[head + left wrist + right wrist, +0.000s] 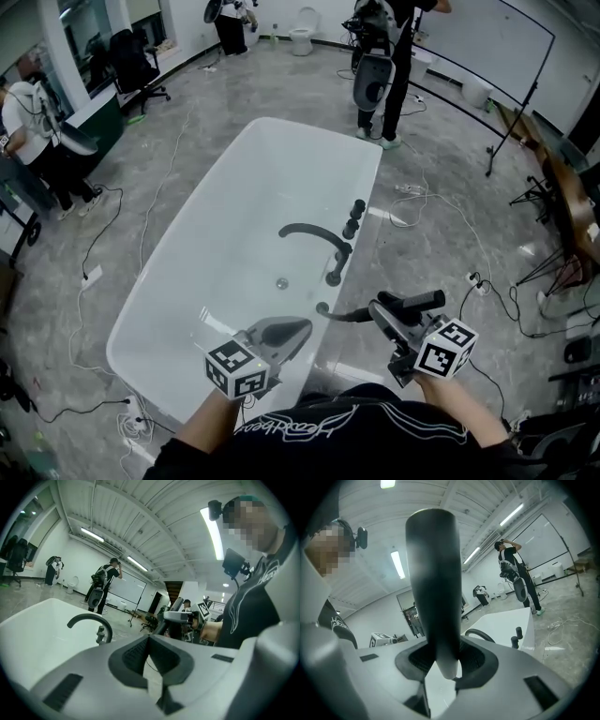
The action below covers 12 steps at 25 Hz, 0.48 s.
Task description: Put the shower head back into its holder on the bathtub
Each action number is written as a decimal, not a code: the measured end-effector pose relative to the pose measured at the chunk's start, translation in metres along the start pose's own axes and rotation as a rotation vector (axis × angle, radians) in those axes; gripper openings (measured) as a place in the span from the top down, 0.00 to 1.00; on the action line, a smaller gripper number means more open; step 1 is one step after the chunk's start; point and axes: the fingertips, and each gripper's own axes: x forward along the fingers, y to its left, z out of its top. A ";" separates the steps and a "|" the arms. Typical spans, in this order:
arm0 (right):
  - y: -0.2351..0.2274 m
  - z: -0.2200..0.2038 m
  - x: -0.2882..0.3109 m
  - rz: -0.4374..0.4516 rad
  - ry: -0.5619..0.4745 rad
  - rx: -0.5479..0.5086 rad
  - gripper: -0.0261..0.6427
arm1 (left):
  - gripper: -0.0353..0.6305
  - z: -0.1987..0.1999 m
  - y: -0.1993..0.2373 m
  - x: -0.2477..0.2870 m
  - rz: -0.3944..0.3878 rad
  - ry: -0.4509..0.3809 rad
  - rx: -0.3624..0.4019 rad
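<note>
2 grippers are held nearest, by the bathtub's (225, 225) near end. The left gripper (298, 328) is closed on nothing, while the right gripper (396, 311) is clamped on the dark shower head (419, 301) — held just outside the tub's right rim. Farther along that rim, the curved faucet (317, 234) is mounted.

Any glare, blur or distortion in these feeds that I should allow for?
Head view: evenly lit, sharp, mild fisheye bending the bathtub. Left gripper view: strong fisheye, ceiling light strip blown out. Right gripper view: shower head handle fills the centre, close and soft.
</note>
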 end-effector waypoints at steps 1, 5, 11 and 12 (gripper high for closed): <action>-0.001 -0.004 0.004 -0.005 0.011 -0.008 0.77 | 0.94 -0.002 0.004 -0.002 0.007 -0.003 -0.013; -0.013 -0.022 0.018 -0.026 0.071 -0.064 0.77 | 0.94 -0.009 0.018 -0.004 0.040 -0.020 -0.034; -0.039 -0.057 0.047 -0.053 0.162 -0.168 0.77 | 0.94 -0.022 0.035 0.000 0.086 -0.013 -0.069; -0.043 -0.063 0.052 -0.056 0.178 -0.198 0.77 | 0.94 -0.023 0.038 0.001 0.094 -0.011 -0.074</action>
